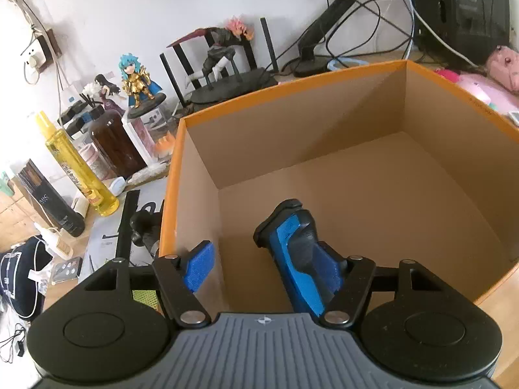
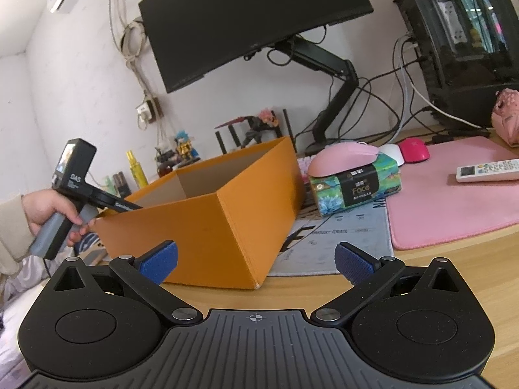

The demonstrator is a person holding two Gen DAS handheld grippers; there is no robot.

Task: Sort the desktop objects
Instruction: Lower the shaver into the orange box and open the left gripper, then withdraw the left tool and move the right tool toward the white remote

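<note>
An open orange cardboard box [image 1: 292,97] stands on the desk; it also shows in the right wrist view [image 2: 201,223]. My left gripper [image 1: 266,269] is open over the box's near left corner. A blue and black object [image 1: 298,253] lies inside the box against my right finger, not pinched. My right gripper [image 2: 256,261] is open and empty, low over the desk in front of the box's near corner. The left gripper's handle [image 2: 65,194] and the hand on it show at the box's left side.
Left of the box stand a yellow bottle [image 1: 78,168], a brown jar [image 1: 113,146] and figurines [image 1: 138,81]. Right of it lie a tissue pack [image 2: 353,188], a pink mouse [image 2: 343,159], a remote [image 2: 489,169] on a pink mat [image 2: 454,201]. A monitor [image 2: 253,22] hangs behind.
</note>
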